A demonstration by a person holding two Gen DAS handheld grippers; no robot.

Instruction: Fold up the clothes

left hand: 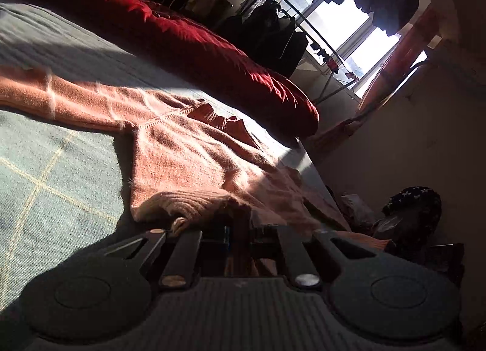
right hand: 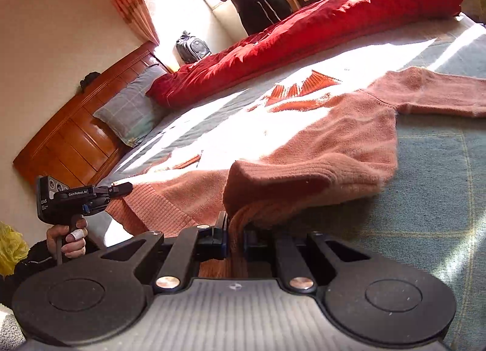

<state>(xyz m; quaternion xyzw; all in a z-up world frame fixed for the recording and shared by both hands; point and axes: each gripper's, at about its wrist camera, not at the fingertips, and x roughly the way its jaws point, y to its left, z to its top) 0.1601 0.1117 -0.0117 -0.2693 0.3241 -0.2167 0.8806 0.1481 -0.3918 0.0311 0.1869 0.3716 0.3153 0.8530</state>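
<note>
A salmon-pink knit sweater (left hand: 188, 150) lies spread on the grey-green checked bed cover (left hand: 54, 187), one sleeve stretched far left. My left gripper (left hand: 238, 229) is shut on its ribbed hem at the near edge. In the right wrist view the sweater (right hand: 334, 144) has its hem folded up into a ridge, and my right gripper (right hand: 235, 237) is shut on that ribbed hem. The left gripper (right hand: 121, 188) also shows at the left there, shut on the hem's other corner, held by a hand.
A rolled red duvet (right hand: 303, 35) lies along the far side of the bed. A pillow (right hand: 130, 111) rests against the wooden headboard (right hand: 70, 138). Dark clothes hang on a rack (left hand: 273, 25) by the bright window. The bed's edge drops off at the right (left hand: 316, 168).
</note>
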